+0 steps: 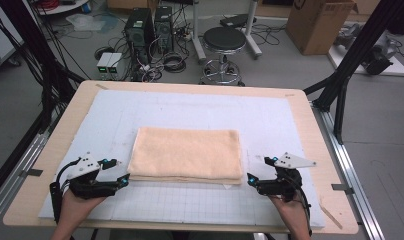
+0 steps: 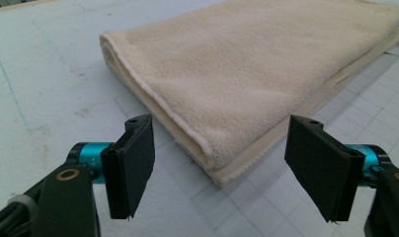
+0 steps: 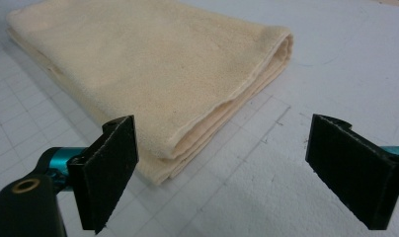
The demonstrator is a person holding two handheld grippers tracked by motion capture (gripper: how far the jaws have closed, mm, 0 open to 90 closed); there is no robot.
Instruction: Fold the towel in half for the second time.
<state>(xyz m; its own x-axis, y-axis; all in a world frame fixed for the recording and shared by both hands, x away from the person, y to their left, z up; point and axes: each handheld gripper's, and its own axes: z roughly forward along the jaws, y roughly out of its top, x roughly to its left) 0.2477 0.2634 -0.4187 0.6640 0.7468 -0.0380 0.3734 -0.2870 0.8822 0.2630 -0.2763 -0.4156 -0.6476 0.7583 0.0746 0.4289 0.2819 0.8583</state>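
Observation:
A cream towel (image 1: 186, 154), folded into a flat rectangle, lies in the middle of the white mat (image 1: 190, 105). My left gripper (image 1: 119, 172) rests on the mat just off the towel's near left corner, open, jaws apart and empty. In the left gripper view that gripper (image 2: 227, 165) frames the towel's (image 2: 257, 69) corner between its pads. My right gripper (image 1: 257, 172) sits open by the near right corner. The right gripper view has its jaws (image 3: 242, 170) wide apart, with the layered corner of the towel (image 3: 153, 64) just ahead of the left jaw.
The mat lies on a wooden table (image 1: 320, 150). Beyond the table stand a black stool (image 1: 223, 47), computer towers (image 1: 147, 30), cables and a cardboard box (image 1: 317, 22). Black frame posts (image 1: 357, 52) rise at both sides.

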